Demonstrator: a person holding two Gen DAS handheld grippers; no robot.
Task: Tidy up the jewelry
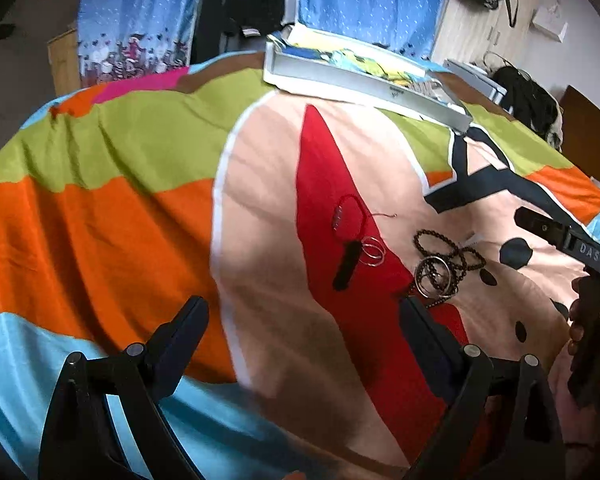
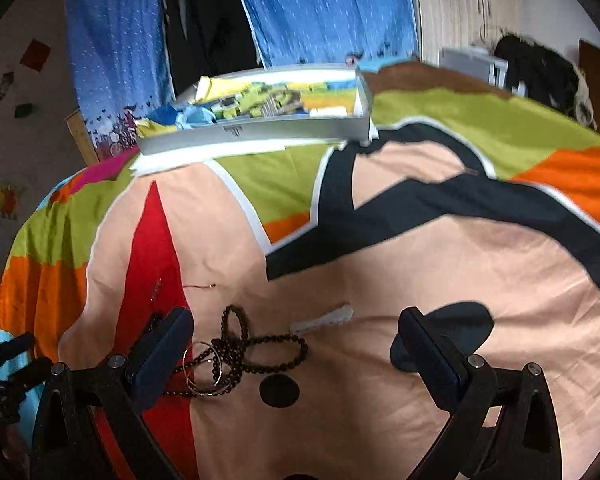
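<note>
A bright bedspread [image 2: 440,280] covers the bed. At its far edge lies a white tray [image 2: 260,130]. The left claw [image 1: 300,328] and right claw [image 2: 296,334] both hover above the spread, jaws wide apart, holding nothing. Dark beads [image 2: 240,354] tangled with metal bangles [image 2: 202,368] lie between them. Beside these rest a black bar [image 1: 346,266], silver hoops [image 1: 374,256] and a red cord [image 1: 348,216].
</note>
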